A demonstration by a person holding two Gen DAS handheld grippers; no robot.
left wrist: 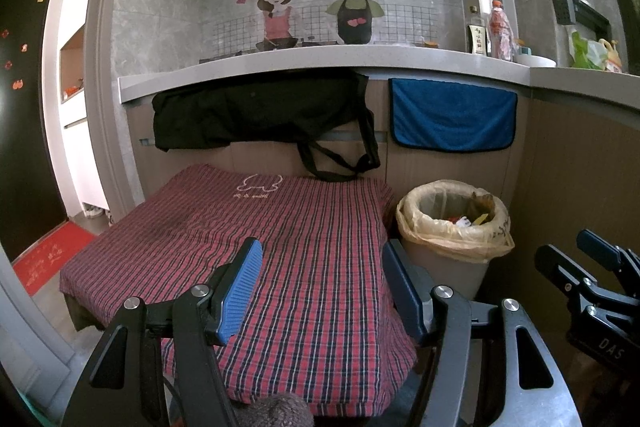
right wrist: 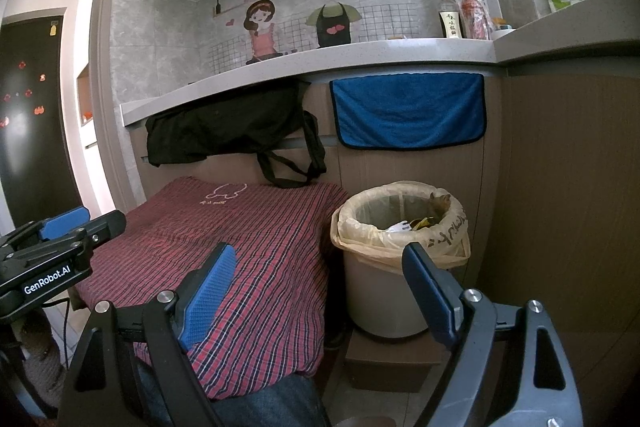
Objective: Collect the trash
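Observation:
A grey trash bin [left wrist: 444, 263] [right wrist: 380, 291] lined with a yellowish plastic bag stands right of a low table covered by a red plaid cloth [left wrist: 260, 247] [right wrist: 240, 247]. Scraps of trash [left wrist: 472, 217] [right wrist: 416, 223] lie inside the bin. My left gripper [left wrist: 324, 287] is open and empty above the cloth's near part. My right gripper [right wrist: 320, 291] is open and empty, between the cloth's right edge and the bin. No loose trash shows on the cloth. The right gripper also shows in the left wrist view [left wrist: 592, 275], and the left gripper in the right wrist view [right wrist: 60, 231].
A black bag [left wrist: 260, 115] [right wrist: 228, 123] and a blue towel [left wrist: 452, 115] [right wrist: 408, 111] hang from the counter edge [left wrist: 320, 65] behind the table. Bottles [left wrist: 500, 31] [right wrist: 472, 11] stand on the counter. A cardboard box [right wrist: 388, 367] sits under the bin. A red mat [left wrist: 52, 255] lies on the floor at left.

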